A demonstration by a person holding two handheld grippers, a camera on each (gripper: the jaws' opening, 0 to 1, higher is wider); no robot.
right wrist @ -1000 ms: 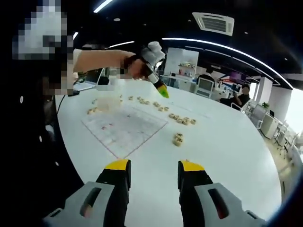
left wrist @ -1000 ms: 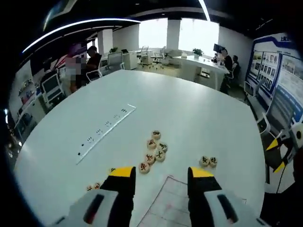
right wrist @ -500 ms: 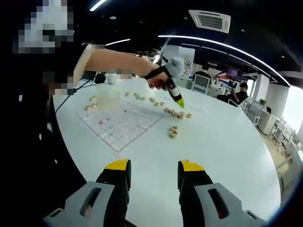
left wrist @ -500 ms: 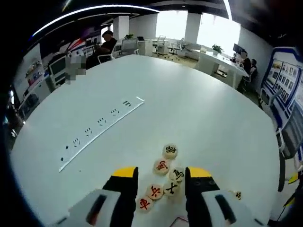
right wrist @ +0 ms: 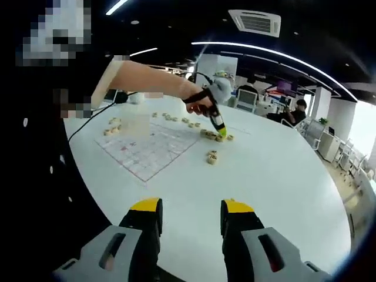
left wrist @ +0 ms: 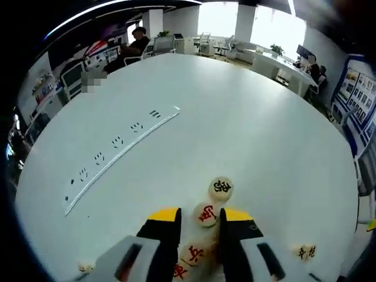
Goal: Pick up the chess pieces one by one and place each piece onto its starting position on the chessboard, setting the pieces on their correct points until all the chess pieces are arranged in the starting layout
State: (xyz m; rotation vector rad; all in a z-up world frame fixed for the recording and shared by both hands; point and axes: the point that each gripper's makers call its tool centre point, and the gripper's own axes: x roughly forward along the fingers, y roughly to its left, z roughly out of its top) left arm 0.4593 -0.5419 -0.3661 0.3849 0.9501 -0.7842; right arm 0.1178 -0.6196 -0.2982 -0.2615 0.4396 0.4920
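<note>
Left gripper (left wrist: pixel 198 216) jaws close around a red-marked chess piece (left wrist: pixel 205 214) – contact hard to confirm; two more sit half hidden between them, a fourth (left wrist: pixel 221 188) just beyond. Right gripper (right wrist: pixel 190 207) gapes empty over the table (right wrist: pixel 276 176), chessboard (right wrist: pixel 150 150) farther off.

Counts: chess pieces, grippers, board, power strip.
Left gripper view: four chess pieces (left wrist: pixel 221 188) bunched at the jaws, two (left wrist: pixel 304 252) off right, one (left wrist: pixel 86 267) at bottom left; one power strip (left wrist: pixel 120 157). Right gripper view: one chessboard (right wrist: pixel 151 150), two grippers (right wrist: pixel 189 207) (right wrist: pixel 220 130), several small piece clusters around the board, too small to count.
</note>
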